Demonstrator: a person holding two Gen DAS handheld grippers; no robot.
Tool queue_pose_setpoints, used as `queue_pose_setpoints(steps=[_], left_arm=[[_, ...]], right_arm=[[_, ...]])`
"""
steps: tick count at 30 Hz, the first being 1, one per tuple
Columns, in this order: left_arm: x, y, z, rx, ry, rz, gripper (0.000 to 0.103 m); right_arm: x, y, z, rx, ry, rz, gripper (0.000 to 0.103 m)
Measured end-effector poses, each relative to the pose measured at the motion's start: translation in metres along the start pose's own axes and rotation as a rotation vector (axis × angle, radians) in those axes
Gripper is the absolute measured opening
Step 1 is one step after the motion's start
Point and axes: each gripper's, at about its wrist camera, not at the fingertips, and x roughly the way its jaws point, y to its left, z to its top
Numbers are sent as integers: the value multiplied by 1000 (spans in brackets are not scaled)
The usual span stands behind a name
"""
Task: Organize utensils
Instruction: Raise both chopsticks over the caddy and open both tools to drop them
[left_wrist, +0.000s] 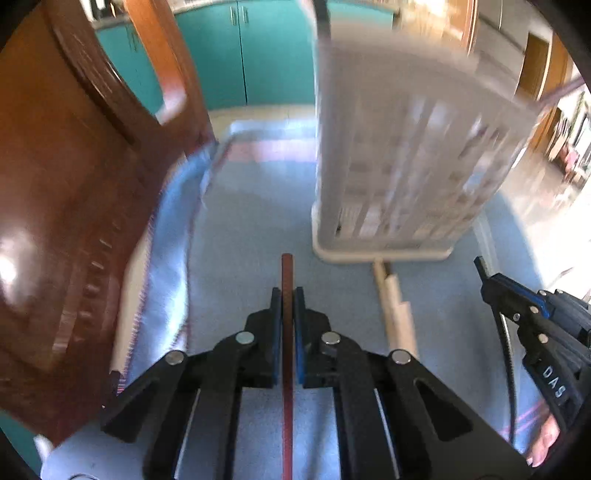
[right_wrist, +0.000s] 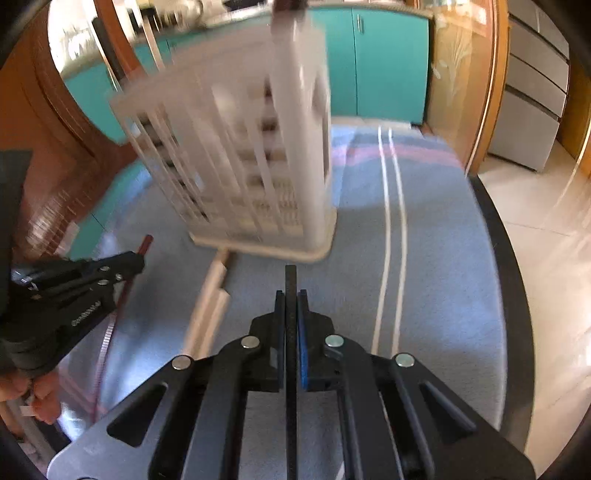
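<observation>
Chopsticks are in hand on both sides. The left tool (left_wrist: 287, 295) is pressed together on a reddish-brown chopstick (left_wrist: 287, 273), which runs back between its pads and pokes out a short way ahead. The right tool (right_wrist: 291, 295) pinches a black chopstick (right_wrist: 290, 280) the same way. Both hover above the blue cloth (right_wrist: 436, 229) covering the counter, just short of the white slotted utensil holder (left_wrist: 402, 155), which stands upright on its base. A pair of pale chopsticks (left_wrist: 395, 310) lies on the cloth, one end touching or nearly touching the holder's foot.

Judging by their look, these sticks are light, stiff and smooth, so they could pivot or slide in the pads if nudged against the holder's rim. Each grip sits close to one end, leaving a long tail behind. The holder also looks light and might tip or skate on the cloth if a stick catches its slots. The pale pair would be best taken near mid-length.
</observation>
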Motion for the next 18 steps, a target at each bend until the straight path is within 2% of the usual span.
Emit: queue_pose_setpoints(steps=[2, 7, 9, 13, 16, 18], left_arm=[[-26, 3, 4, -17, -52, -24, 7], [-109, 9, 10, -25, -258, -75, 7], [-139, 11, 15, -37, -321, -76, 7], [-197, 18, 36, -70, -467, -127, 7], [-238, 28, 60, -117, -604, -198, 7], [-258, 32, 75, -153, -701, -215, 7]], right_arm=[[-29, 0, 6, -2, -63, 39, 7], [-114, 3, 18, -45, -209, 149, 7], [-142, 5, 24, -58, -259, 181, 7], [-193, 8, 37, -57, -381, 225, 7], [-235, 10, 61, -35, -530, 251, 7], [-253, 4, 78, -11, -624, 240, 7]])
